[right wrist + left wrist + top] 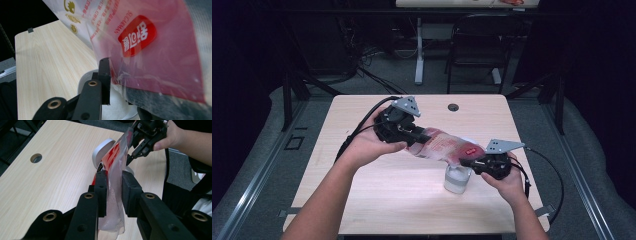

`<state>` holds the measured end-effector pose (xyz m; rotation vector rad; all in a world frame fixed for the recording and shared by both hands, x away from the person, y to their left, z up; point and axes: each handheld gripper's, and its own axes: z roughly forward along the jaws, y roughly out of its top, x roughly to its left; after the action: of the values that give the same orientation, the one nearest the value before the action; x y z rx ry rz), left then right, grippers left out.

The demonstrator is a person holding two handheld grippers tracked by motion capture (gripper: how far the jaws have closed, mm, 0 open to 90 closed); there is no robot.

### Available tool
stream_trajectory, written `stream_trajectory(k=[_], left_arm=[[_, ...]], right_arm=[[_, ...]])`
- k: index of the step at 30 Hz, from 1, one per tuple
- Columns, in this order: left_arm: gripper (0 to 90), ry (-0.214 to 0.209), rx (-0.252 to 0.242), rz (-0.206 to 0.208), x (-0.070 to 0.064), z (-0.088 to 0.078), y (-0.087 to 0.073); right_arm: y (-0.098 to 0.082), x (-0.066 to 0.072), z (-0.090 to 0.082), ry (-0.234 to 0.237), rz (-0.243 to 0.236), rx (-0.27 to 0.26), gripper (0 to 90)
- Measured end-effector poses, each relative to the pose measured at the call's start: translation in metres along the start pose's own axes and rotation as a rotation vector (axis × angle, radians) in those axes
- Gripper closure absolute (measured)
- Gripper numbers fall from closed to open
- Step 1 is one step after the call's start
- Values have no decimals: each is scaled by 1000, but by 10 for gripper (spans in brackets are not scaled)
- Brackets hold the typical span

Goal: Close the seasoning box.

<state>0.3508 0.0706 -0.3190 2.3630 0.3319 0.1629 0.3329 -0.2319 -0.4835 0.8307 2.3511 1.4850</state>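
Observation:
A plastic bag (pixel 443 146), clear with red print, hangs stretched between my two grippers above the table. My left gripper (pixel 424 137) is shut on its clear, wrinkled end (pixel 113 195), one black pad on each side. My right gripper (pixel 465 162) is shut on the red end (pixel 150 50); one of its fingers (pixel 104 75) shows, the other is hidden behind the bag. From the left gripper view my right gripper (pixel 131 155) pinches the bag's far edge. A white round container (pixel 457 179) stands under the red end; its rim (pixel 83 83) lies just below my right jaws.
The light wooden table (pixel 362 200) has a round cable hole (pixel 453 107) near its far edge. A black chair (pixel 477 45) and a desk leg (pixel 419 65) stand on the floor beyond. Black cables (pixel 557 185) trail from both grippers.

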Motion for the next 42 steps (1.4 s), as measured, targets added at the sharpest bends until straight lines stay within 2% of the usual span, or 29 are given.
stream_trajectory(k=[11,42], left_arm=[[765,-7,-6,-12,2,1,-6],[759,-3,-20,-90,13,-3,-37]], right_arm=[[0,1,0,0,-4,1,782],[1,3,0,8,-11,-12,764]])
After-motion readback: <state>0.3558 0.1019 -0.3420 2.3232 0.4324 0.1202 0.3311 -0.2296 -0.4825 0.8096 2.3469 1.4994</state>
